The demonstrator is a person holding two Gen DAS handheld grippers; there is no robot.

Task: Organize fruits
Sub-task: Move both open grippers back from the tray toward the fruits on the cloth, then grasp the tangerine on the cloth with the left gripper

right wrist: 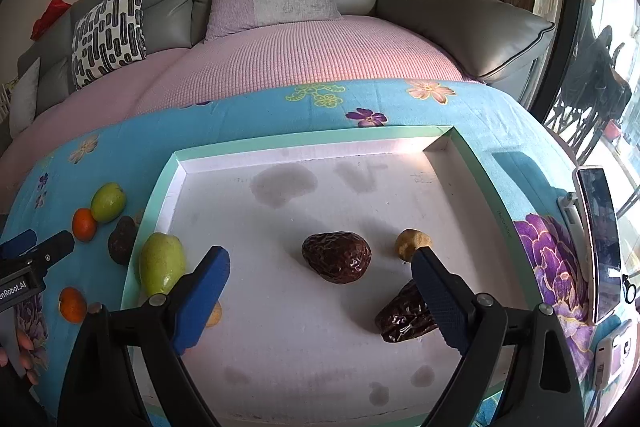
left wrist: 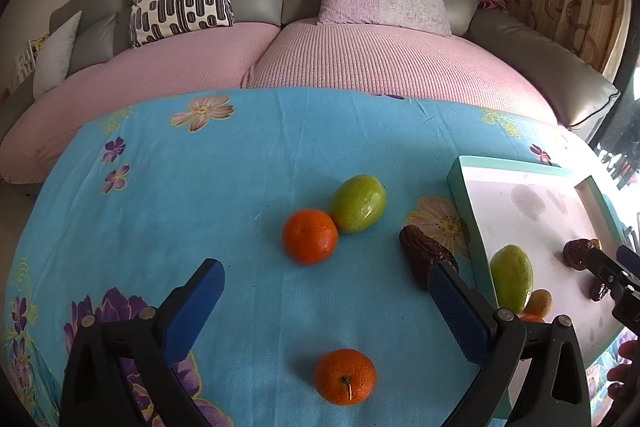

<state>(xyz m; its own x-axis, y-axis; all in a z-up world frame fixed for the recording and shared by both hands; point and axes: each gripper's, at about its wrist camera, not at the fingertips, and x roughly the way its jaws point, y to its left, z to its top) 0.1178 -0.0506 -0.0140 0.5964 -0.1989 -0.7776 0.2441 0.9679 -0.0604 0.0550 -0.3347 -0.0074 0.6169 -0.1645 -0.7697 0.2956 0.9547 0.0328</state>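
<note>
On the blue flowered cloth lie a near orange (left wrist: 345, 376), a far orange (left wrist: 310, 236) touching a green fruit (left wrist: 359, 203), and a brown date (left wrist: 426, 256). My left gripper (left wrist: 326, 291) hangs open above them, holding nothing. The mint-rimmed white tray (right wrist: 178, 167) holds a green fruit (right wrist: 161, 263), two brown dates (right wrist: 337, 257) (right wrist: 402, 313), a small tan fruit (right wrist: 412, 243) and a partly hidden yellow-orange fruit (right wrist: 215, 314). My right gripper (right wrist: 322, 281) is open over the tray with nothing between its fingers.
A grey sofa with a pink cover (left wrist: 360, 63) and cushions runs behind the table. A phone on a stand (right wrist: 598, 239) and a white device (right wrist: 610, 351) sit at the table's right edge. A person's fingers (right wrist: 26, 351) show at lower left.
</note>
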